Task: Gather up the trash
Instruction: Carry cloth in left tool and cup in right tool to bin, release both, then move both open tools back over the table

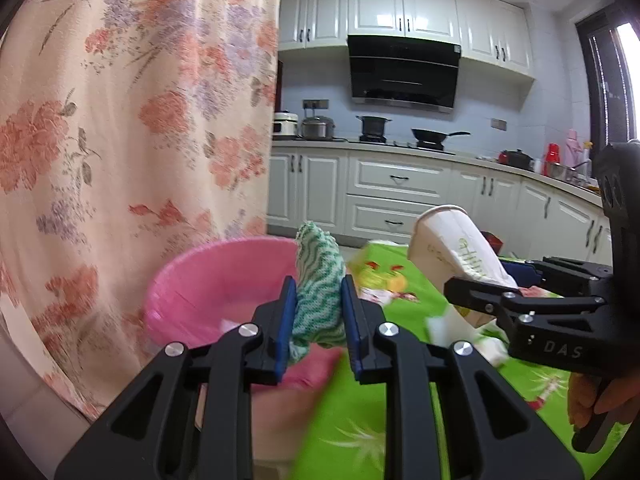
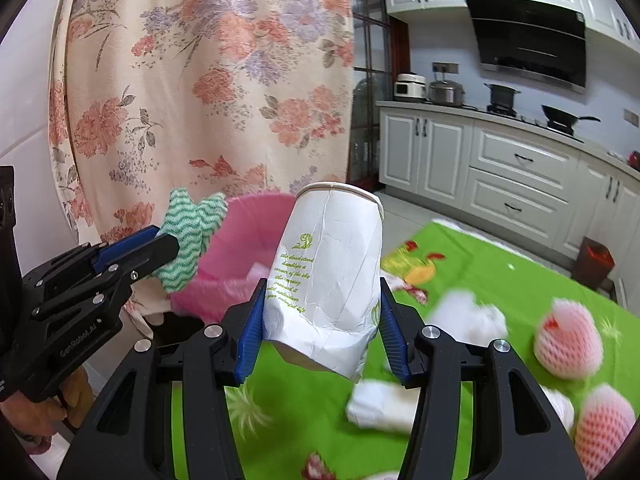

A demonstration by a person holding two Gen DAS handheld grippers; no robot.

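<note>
My left gripper (image 1: 318,316) is shut on a crumpled green-and-white wavy cloth (image 1: 320,296), held just in front of a pink bin (image 1: 208,280) lined with a pink bag. From the right wrist view the same cloth (image 2: 188,240) sticks out of the left gripper (image 2: 168,244) beside the bin (image 2: 248,248). My right gripper (image 2: 320,320) is shut on a creased white paper cup (image 2: 328,280) with green lettering, mouth tilted up and away. In the left wrist view that cup (image 1: 456,248) and the right gripper (image 1: 464,288) hang to the right, above the green tablecloth (image 1: 360,420).
A floral curtain (image 1: 132,140) hangs close behind the bin. On the green tablecloth (image 2: 500,280) lie crumpled white tissues (image 2: 380,404) and pink foam fruit nets (image 2: 568,344). White kitchen cabinets (image 1: 392,192) with pots on the stove run along the back wall.
</note>
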